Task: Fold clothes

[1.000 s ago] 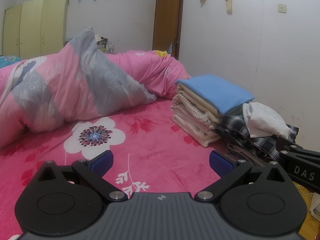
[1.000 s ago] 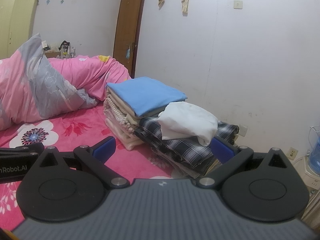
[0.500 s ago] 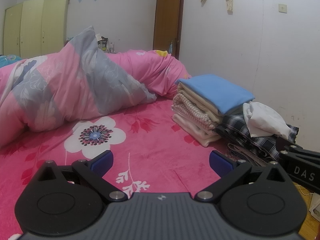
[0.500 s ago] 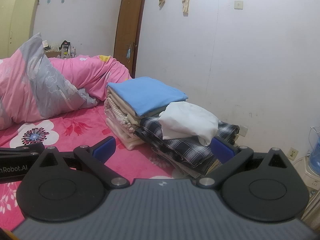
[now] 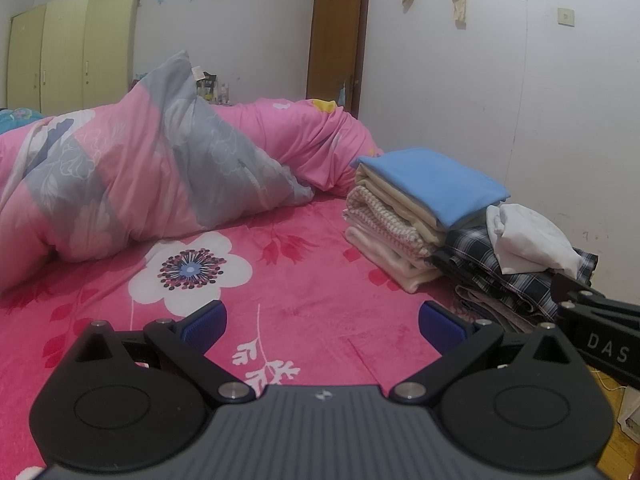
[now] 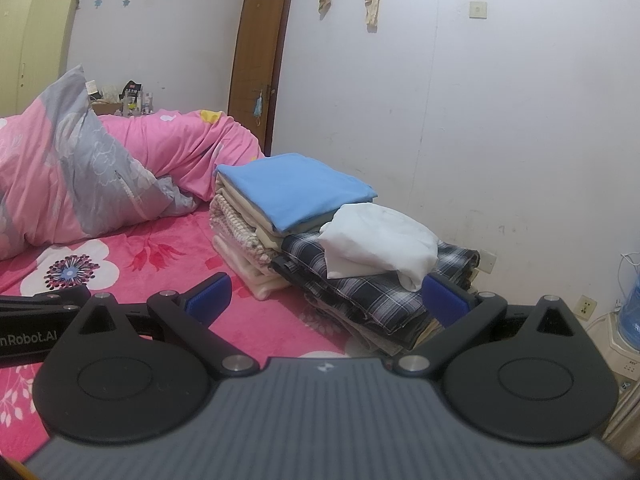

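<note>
1. I am holding the left gripper [image 5: 322,326] and right gripper [image 6: 326,294] wide apart, empty.
2. I am aiming for the rumpled white garment [image 6: 378,246] on the plaid pile [image 6: 372,292], pinching one edge only.

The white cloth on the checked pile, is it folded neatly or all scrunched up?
Scrunched up. The white cloth sits in a lumpy, rounded bundle, while the blue cloth beside it lies flat with straight edges.

Both wrist cameras are sitting low over the pink bedspread [image 5: 304,280], looking forward toward the stack of folded clothes [image 5: 424,208] [image 6: 288,208]. The right view is sitting nearer the stack, which both are sharing along with the brown door [image 6: 256,64] beyond it.
</note>
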A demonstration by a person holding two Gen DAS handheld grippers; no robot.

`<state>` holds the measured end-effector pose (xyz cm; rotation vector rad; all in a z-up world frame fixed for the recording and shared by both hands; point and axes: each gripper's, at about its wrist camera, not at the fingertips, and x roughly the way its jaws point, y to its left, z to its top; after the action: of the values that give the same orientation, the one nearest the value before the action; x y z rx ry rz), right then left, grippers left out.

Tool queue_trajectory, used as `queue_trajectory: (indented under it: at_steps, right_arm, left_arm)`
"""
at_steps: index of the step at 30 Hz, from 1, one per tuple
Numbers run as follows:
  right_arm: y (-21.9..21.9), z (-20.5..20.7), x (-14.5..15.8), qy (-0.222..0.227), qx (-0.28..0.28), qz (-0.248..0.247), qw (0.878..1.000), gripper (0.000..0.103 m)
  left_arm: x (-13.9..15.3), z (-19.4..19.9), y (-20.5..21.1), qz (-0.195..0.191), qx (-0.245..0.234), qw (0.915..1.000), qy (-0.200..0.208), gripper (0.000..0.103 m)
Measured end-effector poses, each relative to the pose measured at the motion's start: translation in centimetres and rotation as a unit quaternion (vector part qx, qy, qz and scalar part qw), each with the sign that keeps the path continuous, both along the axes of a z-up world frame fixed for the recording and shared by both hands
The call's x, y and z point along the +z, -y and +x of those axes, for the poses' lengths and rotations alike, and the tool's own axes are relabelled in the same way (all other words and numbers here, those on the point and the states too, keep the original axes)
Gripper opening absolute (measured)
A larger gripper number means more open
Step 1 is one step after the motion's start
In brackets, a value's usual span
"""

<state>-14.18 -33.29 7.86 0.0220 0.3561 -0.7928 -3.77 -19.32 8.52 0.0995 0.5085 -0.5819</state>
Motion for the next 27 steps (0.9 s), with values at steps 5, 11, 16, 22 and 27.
queue_trajectory:
  at_steps: [5, 11, 16, 22, 27]
  right_arm:
    - [-0.12, -0.04, -0.06, 0.0, 0.0, 0.0, 1.0, 0.102]
    - [-0.13, 0.0, -0.04, 0.001, 0.001, 0.0, 1.0, 0.102]
    - [-0.12, 0.0, 0.02, 0.001, 0.002, 0.0, 1.0, 0.102]
    - [-0.03, 0.06, 0.02, 0.002, 0.002, 0.0, 1.0, 0.102]
    - [0.01, 0.07, 0.07, 0.003, 0.002, 0.0, 1.0, 0.102]
  left_arm:
    - [0.01, 0.09, -0.03, 0.0, 0.0, 1.0, -0.001, 0.103]
    - [-0.02, 0.17, -0.11, 0.0, 0.001, 1.0, -0.001, 0.103]
    - [0.03, 0.14, -0.25, 0.001, 0.001, 1.0, 0.0, 0.103]
    - [0.0, 0.18, -0.3, 0.002, 0.001, 1.0, 0.0, 0.103]
    - [0.09, 0.19, -0.34, 0.003, 0.001, 1.0, 0.001, 0.103]
